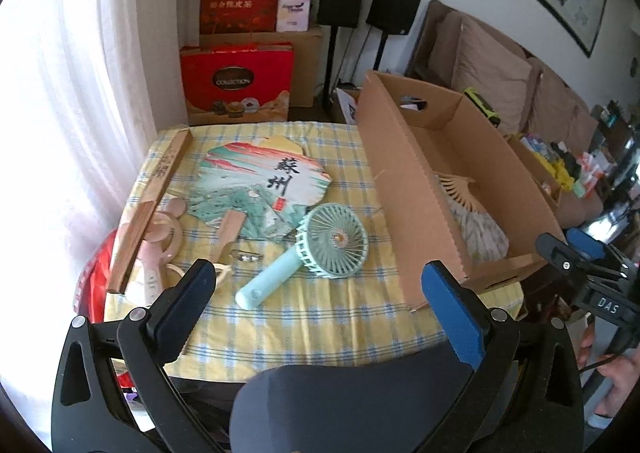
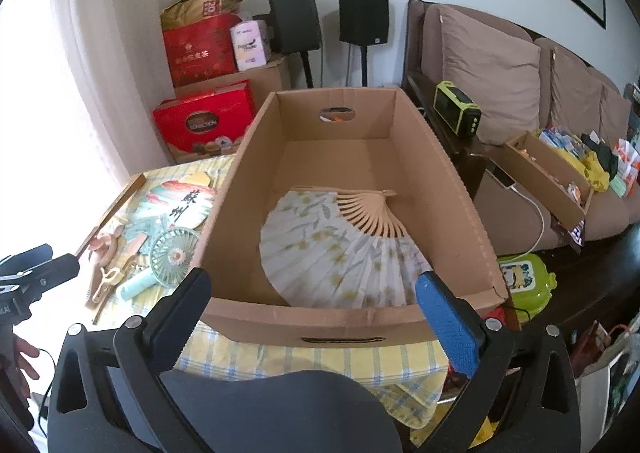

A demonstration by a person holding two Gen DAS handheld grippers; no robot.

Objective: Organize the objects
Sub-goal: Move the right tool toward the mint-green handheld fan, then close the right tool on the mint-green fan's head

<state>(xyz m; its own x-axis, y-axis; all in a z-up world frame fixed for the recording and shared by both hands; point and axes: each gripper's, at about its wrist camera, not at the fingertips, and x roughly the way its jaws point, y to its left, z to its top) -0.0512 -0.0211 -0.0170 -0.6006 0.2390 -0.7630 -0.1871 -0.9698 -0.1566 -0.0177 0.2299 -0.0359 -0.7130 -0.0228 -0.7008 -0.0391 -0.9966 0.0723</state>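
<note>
Fans are what this scene gathers, and the cardboard box [image 2: 248, 189] serves as the landmark. Inside the box, on its floor toward the near wall, lies an opened folding fan [image 2: 340, 249] with pale leaves printed in yellow and grey sprigs; its wooden ribs point toward the far right corner of the box. The box stands on a surface covered by a yellow and blue checked cloth [image 1: 320, 317].

Left of the box, on the cloth, lies a mint green handheld electric fan [image 1: 316, 249], its round head closest to the box wall and its handle slanting away toward the near edge. Just beyond it, farther left of the box, lies a round paddle fan [image 1: 256, 189] painted with green and red landscape and dark characters, its wooden handle pointing toward the near side. Farthest left from the box lie a pink handheld fan [image 1: 160, 249] and a long closed wooden fan [image 1: 156, 197] along the cloth's edge.

The left gripper [image 1: 320, 285] hovers above the cloth left of the box, jaws spread wide with nothing between them. The right gripper [image 2: 316, 293] hangs over the near wall of the box, jaws also at full spread and empty.
</note>
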